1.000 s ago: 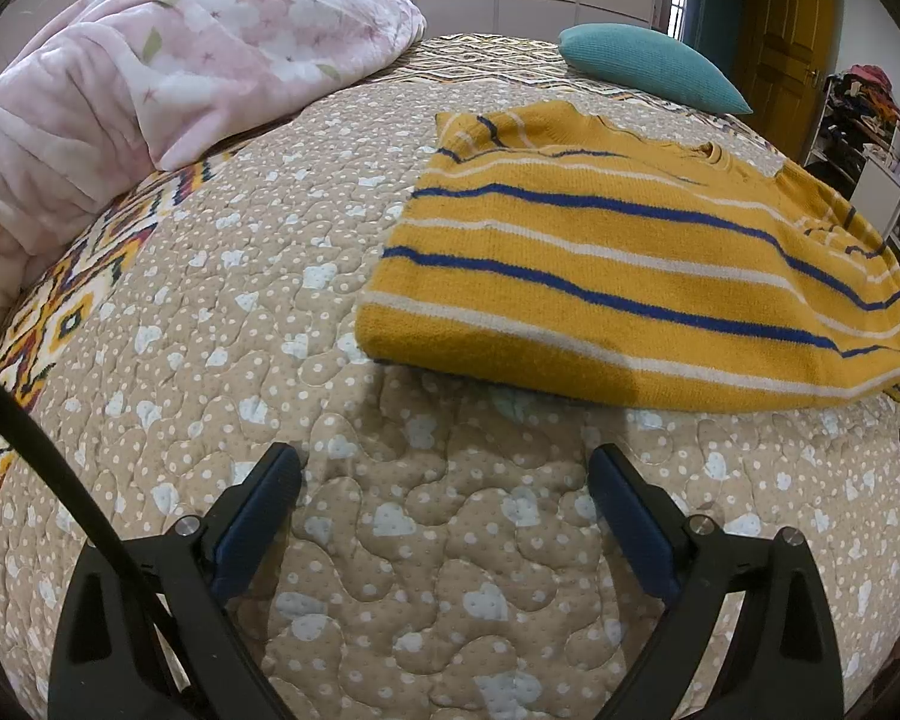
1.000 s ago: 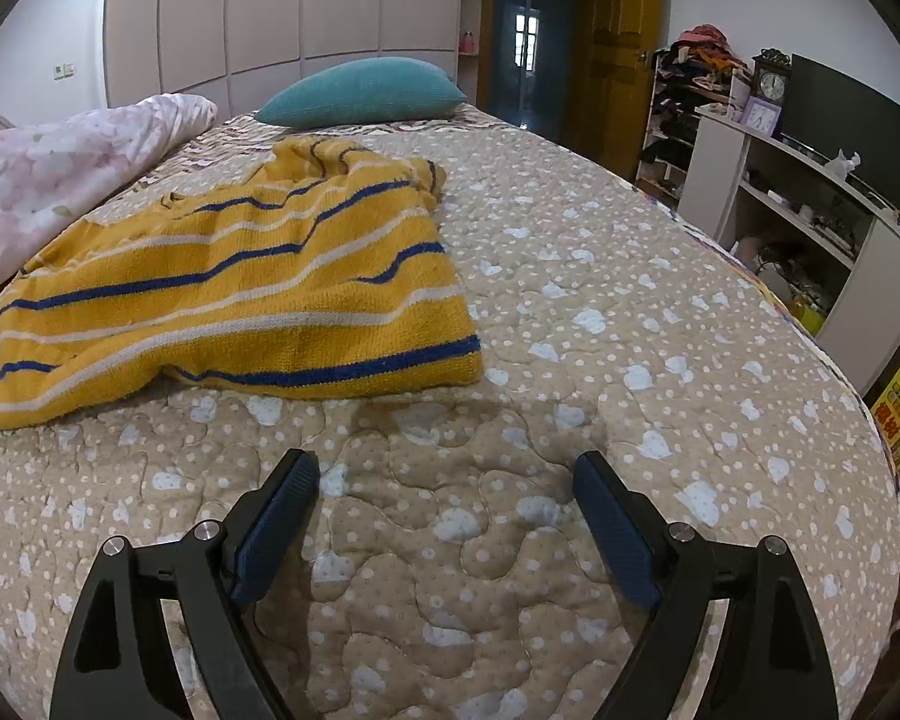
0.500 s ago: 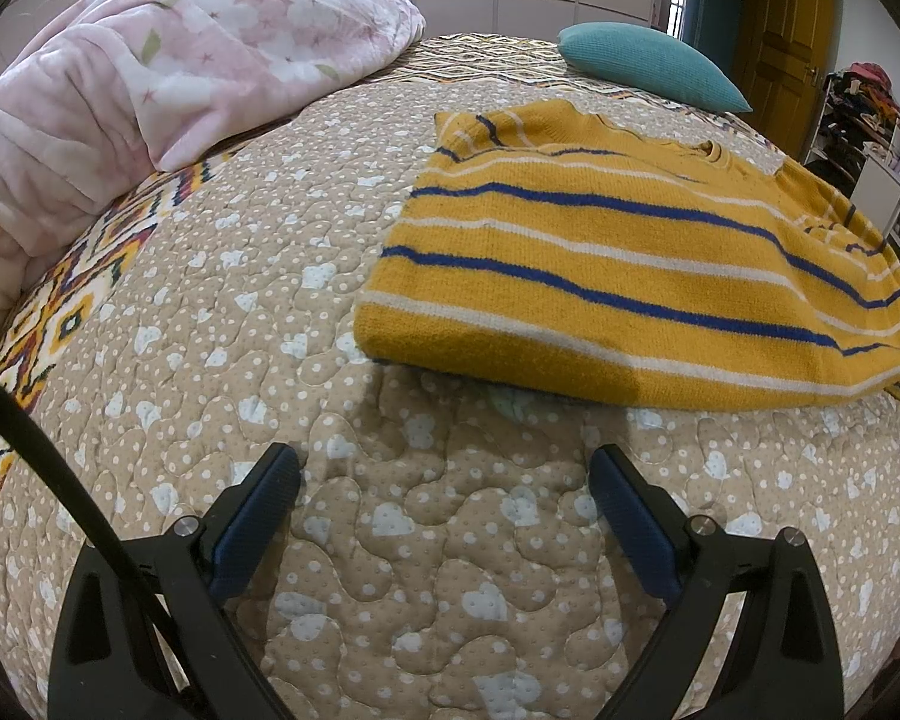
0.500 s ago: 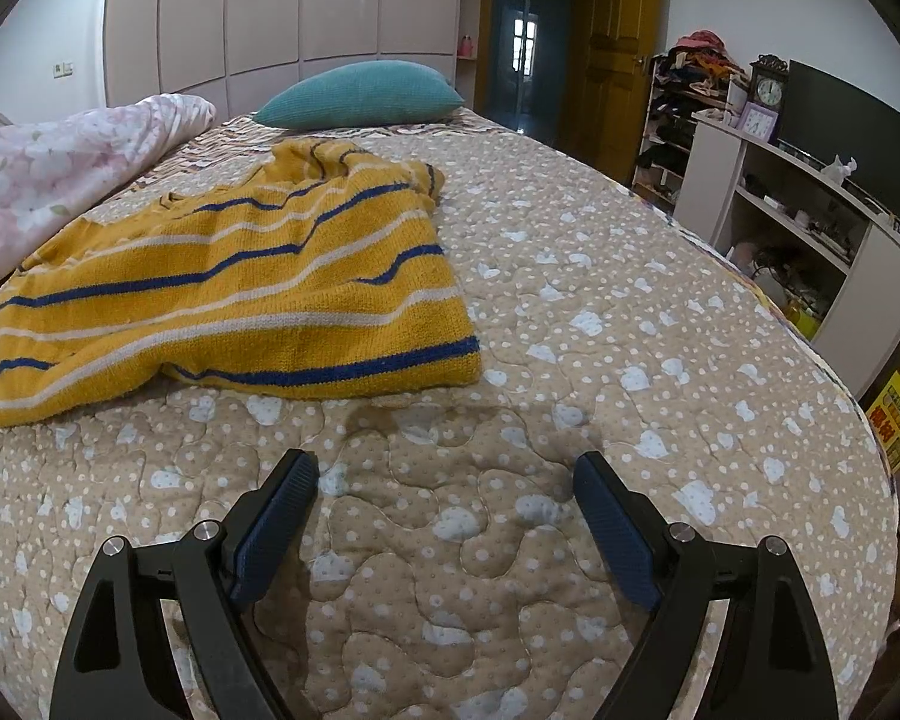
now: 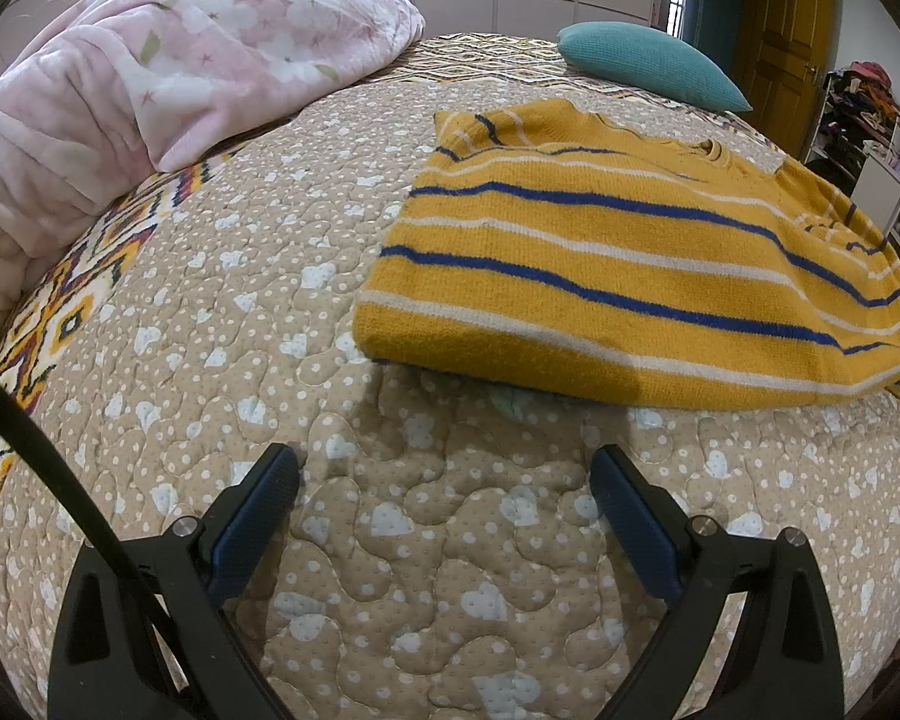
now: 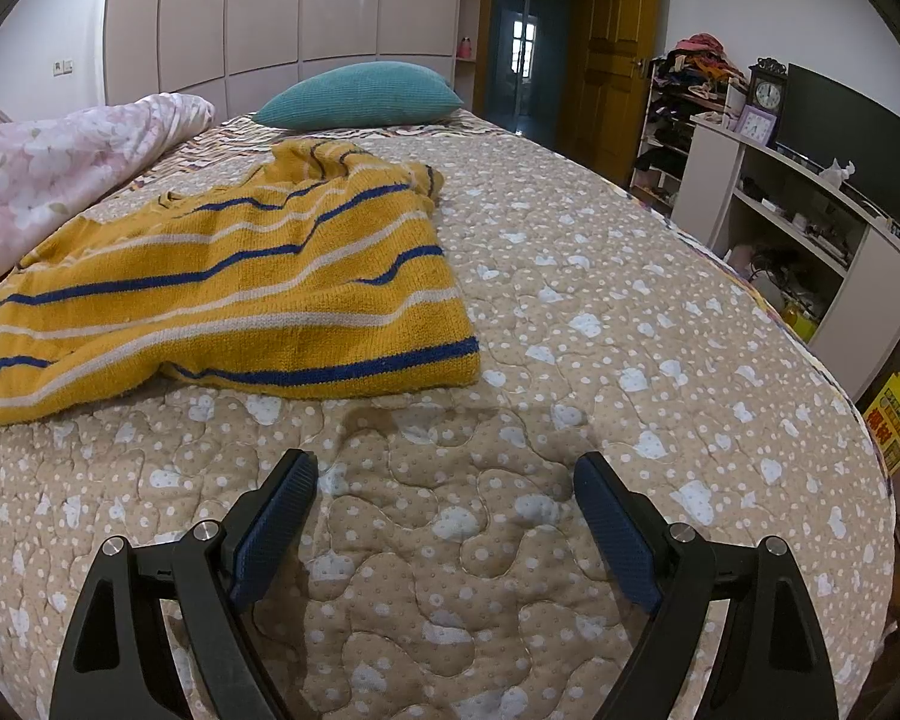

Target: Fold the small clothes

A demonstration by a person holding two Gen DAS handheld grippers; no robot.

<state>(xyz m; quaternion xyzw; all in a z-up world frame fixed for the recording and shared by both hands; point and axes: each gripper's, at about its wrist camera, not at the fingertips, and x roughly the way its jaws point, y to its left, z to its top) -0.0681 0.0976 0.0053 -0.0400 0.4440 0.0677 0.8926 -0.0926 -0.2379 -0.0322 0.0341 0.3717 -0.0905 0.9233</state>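
Striped sweater (image 5: pixel 630 276) lies flat on bed (image 5: pixel 210 276) | left gripper (image 5: pixel 444 486) jaws released | right gripper (image 6: pixel 444 486) jaws released, both clear of it

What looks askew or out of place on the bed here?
Only the striped sweater: its far sleeve end is bunched near the teal pillow, and the near hem ripples. No spill or damage shows.

Left gripper (image 5: pixel 444 468) and right gripper (image 6: pixel 444 471): black skeletal frames with triangular cut-outs, silver screws at the pivots, ribbed blue pads (image 6: pixel 276 525). A black cable (image 5: pixel 60 480), apparently, crosses the left frame.
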